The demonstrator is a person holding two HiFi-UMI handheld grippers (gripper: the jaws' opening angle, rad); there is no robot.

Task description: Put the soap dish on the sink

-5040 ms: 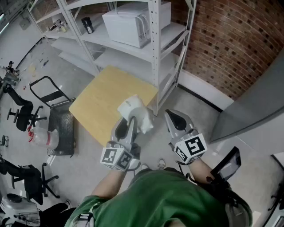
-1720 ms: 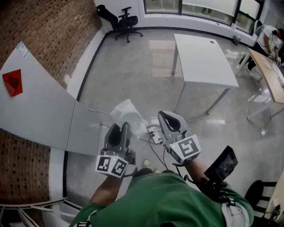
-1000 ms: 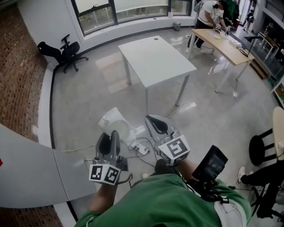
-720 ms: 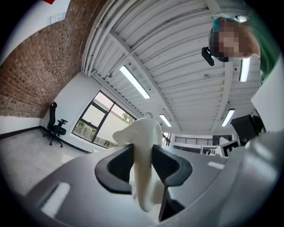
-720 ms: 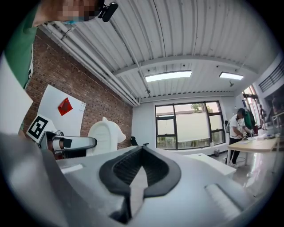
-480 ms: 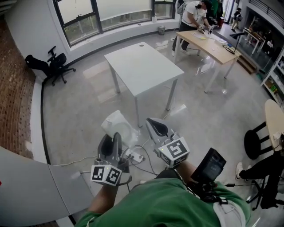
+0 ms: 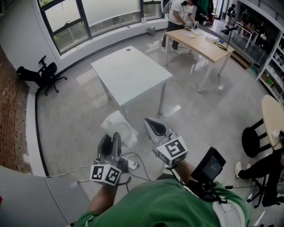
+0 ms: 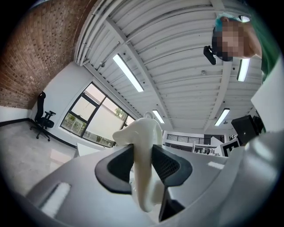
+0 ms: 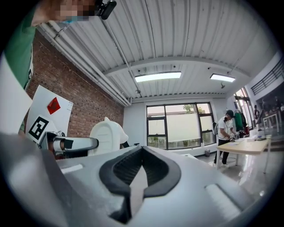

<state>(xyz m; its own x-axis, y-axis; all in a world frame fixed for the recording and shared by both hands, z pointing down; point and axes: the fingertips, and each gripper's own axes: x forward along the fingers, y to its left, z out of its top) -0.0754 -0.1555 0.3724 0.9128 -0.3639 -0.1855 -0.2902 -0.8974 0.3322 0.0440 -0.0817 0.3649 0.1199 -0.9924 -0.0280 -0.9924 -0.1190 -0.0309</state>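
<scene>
In the head view the white soap dish (image 7: 119,128) sticks out in front of my left gripper (image 7: 111,138), held above the grey floor. The left gripper view shows both dark pads pressed on the dish (image 8: 144,150), which rises between them past the left gripper (image 8: 142,162) tips. My right gripper (image 7: 151,124) floats beside it on the right, shut with nothing in it. In the right gripper view its pads (image 9: 116,170) meet at the tips of the right gripper (image 9: 138,175), and the dish (image 9: 104,135) shows to the left. No sink is in view.
A white table (image 7: 131,73) stands just ahead on the grey floor. Further back is a wooden table (image 7: 204,42) with a person (image 7: 177,11) at it. A black office chair (image 7: 37,73) sits far left, a power strip with cables (image 7: 128,165) below my grippers, a black stool (image 7: 253,142) right.
The room has swung through the head view: brick wall and grey panel gave way to windows and tables, and the white table came closer. The dish stays in the left gripper.
</scene>
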